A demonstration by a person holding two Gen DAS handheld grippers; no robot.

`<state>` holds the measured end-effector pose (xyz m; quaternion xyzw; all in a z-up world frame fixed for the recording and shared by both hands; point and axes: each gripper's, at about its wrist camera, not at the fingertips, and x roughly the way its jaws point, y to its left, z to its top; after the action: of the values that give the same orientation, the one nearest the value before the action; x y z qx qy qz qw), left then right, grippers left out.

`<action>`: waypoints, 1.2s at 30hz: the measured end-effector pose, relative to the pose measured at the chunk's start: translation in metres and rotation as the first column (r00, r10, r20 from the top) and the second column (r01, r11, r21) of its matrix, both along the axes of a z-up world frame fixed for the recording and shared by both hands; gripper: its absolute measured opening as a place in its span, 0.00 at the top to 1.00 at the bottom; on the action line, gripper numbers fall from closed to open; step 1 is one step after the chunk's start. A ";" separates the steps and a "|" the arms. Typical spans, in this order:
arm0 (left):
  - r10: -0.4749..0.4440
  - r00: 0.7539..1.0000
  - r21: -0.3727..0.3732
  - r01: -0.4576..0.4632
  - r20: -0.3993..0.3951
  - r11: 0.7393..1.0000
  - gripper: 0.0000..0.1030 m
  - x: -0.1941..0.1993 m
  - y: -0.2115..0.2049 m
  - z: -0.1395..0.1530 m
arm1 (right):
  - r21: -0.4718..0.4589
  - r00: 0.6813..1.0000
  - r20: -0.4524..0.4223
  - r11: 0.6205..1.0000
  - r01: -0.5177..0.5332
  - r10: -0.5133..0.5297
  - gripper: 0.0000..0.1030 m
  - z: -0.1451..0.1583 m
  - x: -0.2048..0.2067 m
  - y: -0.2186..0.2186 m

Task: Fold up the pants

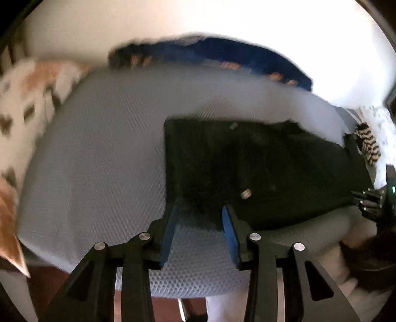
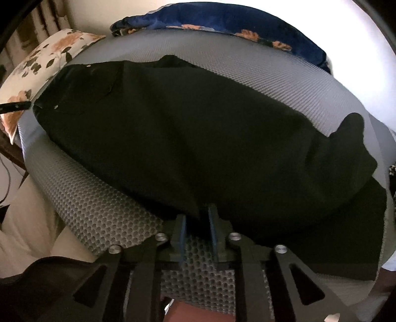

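On grey mat (image 2: 104,210), pants (image 2: 198,138) are lying lengthwise left-right; right gripper (image 2: 198,218) is straddling near hem narrowly, left gripper (image 1: 200,218) gaping empty at waist.

Grey honeycomb-textured mattress pad (image 2: 99,210) carries black folded pants (image 2: 198,138), flat. Navy floral cushion (image 2: 247,22) at its far edge, cream floral pillow (image 2: 49,57) at left.
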<state>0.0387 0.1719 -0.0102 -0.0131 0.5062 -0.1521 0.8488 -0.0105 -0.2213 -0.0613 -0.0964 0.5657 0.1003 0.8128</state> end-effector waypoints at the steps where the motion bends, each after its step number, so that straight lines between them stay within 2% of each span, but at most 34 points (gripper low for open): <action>1: -0.031 0.999 -0.006 0.031 0.028 0.999 0.62 0.000 -0.014 0.007 | -0.001 1.000 0.008 1.000 0.005 -0.005 0.80 0.001 -0.001 -0.001; 4: -0.163 0.982 -0.044 0.168 0.096 0.985 0.61 -0.009 -0.053 0.022 | -0.007 0.999 0.031 1.000 0.012 -0.012 0.73 0.002 -0.003 -0.007; 7: -0.292 0.951 -0.071 0.300 0.102 0.951 0.60 -0.007 -0.105 0.020 | -0.010 0.999 0.041 1.000 0.017 -0.017 0.68 0.002 -0.005 -0.013; 11: -0.470 0.877 -0.064 0.477 0.106 0.877 0.60 -0.014 -0.183 0.006 | -0.006 0.998 0.063 1.000 0.029 -0.028 0.65 0.006 -0.009 -0.016; 14: -0.596 0.794 -0.028 0.603 0.115 0.797 0.60 -0.024 -0.236 -0.009 | 0.023 0.997 0.068 0.999 0.036 -0.038 0.65 0.011 -0.007 -0.020; 16: -0.638 0.761 -0.014 0.644 0.113 0.765 0.60 -0.031 -0.260 -0.012 | 0.035 0.997 0.070 0.999 0.034 -0.037 0.64 0.013 -0.004 -0.021; 17: -0.649 0.752 0.002 0.653 0.116 0.757 0.60 -0.032 -0.273 -0.016 | 0.034 0.997 0.070 0.999 0.032 -0.034 0.64 0.013 -0.003 -0.021; 23: -0.683 0.723 0.052 0.682 0.107 0.730 0.60 -0.030 -0.320 -0.036 | 0.092 0.996 0.064 0.994 0.052 -0.058 0.64 0.016 0.003 -0.025; 27: -0.717 0.690 0.087 0.712 0.100 0.697 0.60 -0.034 -0.344 -0.046 | 0.113 0.995 0.064 0.992 0.064 -0.071 0.64 0.017 0.004 -0.027; 30: -0.728 0.680 0.096 0.722 0.087 0.685 0.61 -0.031 -0.355 -0.054 | 0.120 0.996 0.066 0.991 0.059 -0.068 0.64 0.018 0.002 -0.027; 31: -0.724 0.685 0.090 0.718 0.084 0.690 0.64 -0.029 -0.358 -0.056 | 0.127 0.996 0.058 0.990 0.055 -0.063 0.63 0.018 0.001 -0.028; 32: -0.719 0.691 0.078 0.715 0.077 0.695 0.75 -0.026 -0.361 -0.058 | 0.137 0.996 0.058 0.989 0.053 -0.062 0.63 0.020 -0.001 -0.031; 33: -0.718 0.693 0.061 0.716 0.064 0.696 0.82 -0.024 -0.363 -0.061 | 0.146 0.996 0.061 0.988 0.053 -0.063 0.62 0.024 -0.004 -0.034; 36: -0.710 0.701 0.029 0.710 0.066 0.704 0.88 -0.020 -0.364 -0.062 | 0.164 0.993 0.078 0.983 0.077 -0.091 0.61 0.035 -0.013 -0.053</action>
<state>0.0189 -0.1923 -0.0719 0.1886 0.4416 -0.4670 0.7425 -0.0240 -0.2747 -0.0265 -0.0107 0.5244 0.1073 0.8447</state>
